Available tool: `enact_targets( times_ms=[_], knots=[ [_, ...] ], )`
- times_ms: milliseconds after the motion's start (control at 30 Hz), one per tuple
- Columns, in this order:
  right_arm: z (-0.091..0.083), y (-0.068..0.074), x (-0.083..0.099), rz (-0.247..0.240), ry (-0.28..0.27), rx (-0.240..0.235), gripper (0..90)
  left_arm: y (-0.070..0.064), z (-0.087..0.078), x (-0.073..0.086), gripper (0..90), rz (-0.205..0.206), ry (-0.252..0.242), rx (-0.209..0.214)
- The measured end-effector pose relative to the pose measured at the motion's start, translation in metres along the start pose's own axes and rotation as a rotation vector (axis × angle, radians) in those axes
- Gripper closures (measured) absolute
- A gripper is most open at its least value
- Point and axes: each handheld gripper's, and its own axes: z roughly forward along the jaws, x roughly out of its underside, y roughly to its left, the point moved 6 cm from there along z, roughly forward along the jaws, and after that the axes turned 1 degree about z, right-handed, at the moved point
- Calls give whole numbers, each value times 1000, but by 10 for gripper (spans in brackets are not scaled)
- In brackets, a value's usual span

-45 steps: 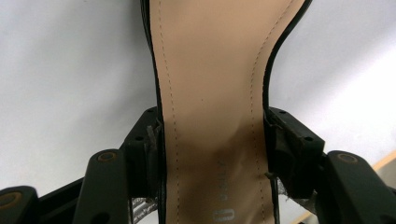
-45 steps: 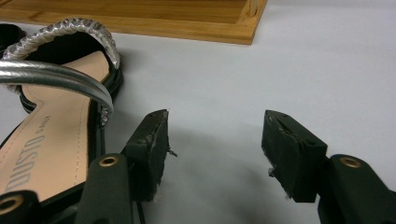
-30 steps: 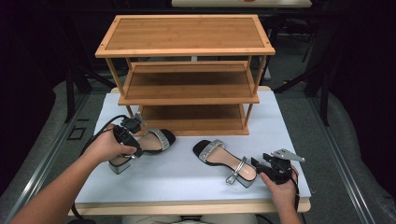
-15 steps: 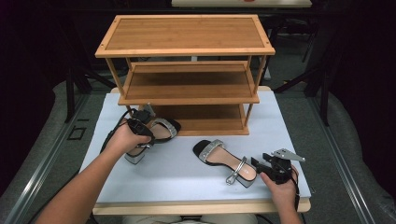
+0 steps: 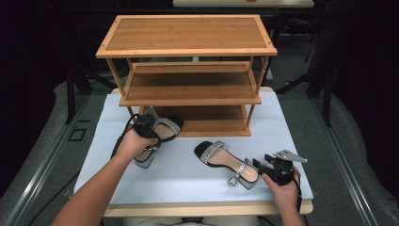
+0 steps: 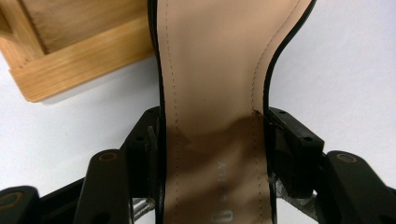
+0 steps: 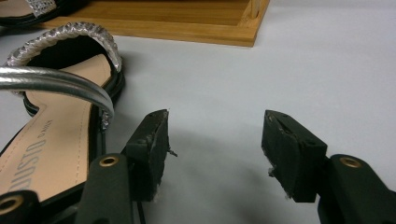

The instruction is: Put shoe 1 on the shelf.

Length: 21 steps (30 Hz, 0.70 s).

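My left gripper point(image 5: 144, 128) is shut on the heel end of a black sandal with a silver strap point(image 5: 162, 128). The sandal's toe reaches the front edge of the wooden rack's bottom shelf point(image 5: 214, 122). In the left gripper view the jaws of the left gripper point(image 6: 212, 135) squeeze both sides of the tan insole point(image 6: 210, 65). The matching sandal point(image 5: 226, 162) lies flat on the white table, heel toward my right gripper point(image 5: 269, 168). In the right gripper view, the right gripper point(image 7: 215, 149) stands open over bare table, just right of that sandal point(image 7: 51, 135).
A three-tier wooden shoe rack point(image 5: 188, 33) stands at the back of the white tabletop point(image 5: 183, 186), and its base edge point(image 7: 187, 28) runs across ahead of my right gripper. Dark floor and chair legs surround the table.
My left gripper has carried its sandal forward and to the right, from the table's left part up to the bottom shelf's front edge. The right gripper and the other sandal have stayed put.
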Motion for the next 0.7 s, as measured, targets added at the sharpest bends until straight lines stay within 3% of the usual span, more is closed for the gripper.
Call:
enact_targets(
  times_ms=[33, 167, 200, 233, 267, 300, 333, 433, 467, 567, 600, 700],
  knots=[
    [0, 0, 0, 0, 0, 0, 406, 0, -1, 1, 419, -10, -11, -2],
    [0, 0, 0, 2, -2, -1, 406, 0, -14, 1, 383, 30, -38, 7],
    [0, 0, 0, 0, -3, -1, 406, -1, -28, 1, 381, 46, -79, 11],
    [0, 0, 0, 0, -3, -1, 406, -1, -28, 1, 381, 46, -79, 11],
    [-1, 0, 0, 0, -6, 0, 406, -2, -46, 2, 373, 69, -127, 46],
    [-1, 0, -1, 2, -7, 1, 406, -2, -46, 2, 364, 69, -127, 46],
    [-2, -1, 0, -2, 1, 0, 406, -4, -56, 9, 325, 92, -111, 104],
    [-3, -1, -1, -1, 4, 1, 406, 0, -69, 16, 368, 124, -152, 72],
    [-3, 0, -1, 0, 3, 0, 406, 2, -81, 25, 371, 140, -184, 88],
    [-3, 0, -2, -3, -7, 1, 406, 4, -91, 37, 372, 164, -213, 111],
    [-3, 1, -2, -3, -9, 4, 406, 7, -97, 52, 372, 186, -224, 118],
    [-3, 1, -2, -3, -10, 4, 406, 14, -99, 64, 372, 199, -244, 117]
  ],
)
